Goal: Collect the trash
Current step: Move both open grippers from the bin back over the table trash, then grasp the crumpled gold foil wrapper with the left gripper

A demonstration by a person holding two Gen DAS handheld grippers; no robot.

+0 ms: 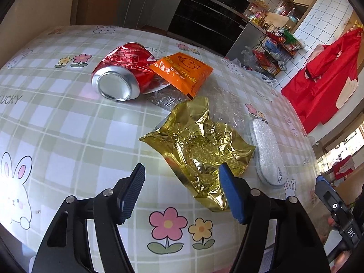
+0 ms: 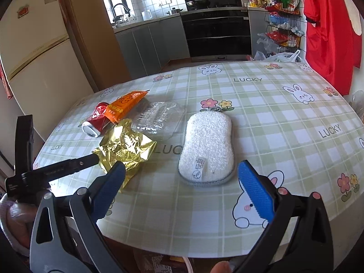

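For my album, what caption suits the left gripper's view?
Open left gripper nears a gold foil wrapper beside a crushed red can.

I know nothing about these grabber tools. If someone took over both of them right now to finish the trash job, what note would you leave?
Left gripper: open, nothing held, hovering at the near edge of the gold foil wrapper.
Right gripper: open, nothing held, just in front of the white sponge.
On the table: gold foil wrapper nearest; behind it a crushed red can on its side, an orange snack packet leaning on the can, and a clear plastic wrapper beside them.
Done: nothing picked up, as far as can be seen.
Left: gather the wrapper, can, packet and clear plastic. No bin is in view. The sponge is probably not trash.
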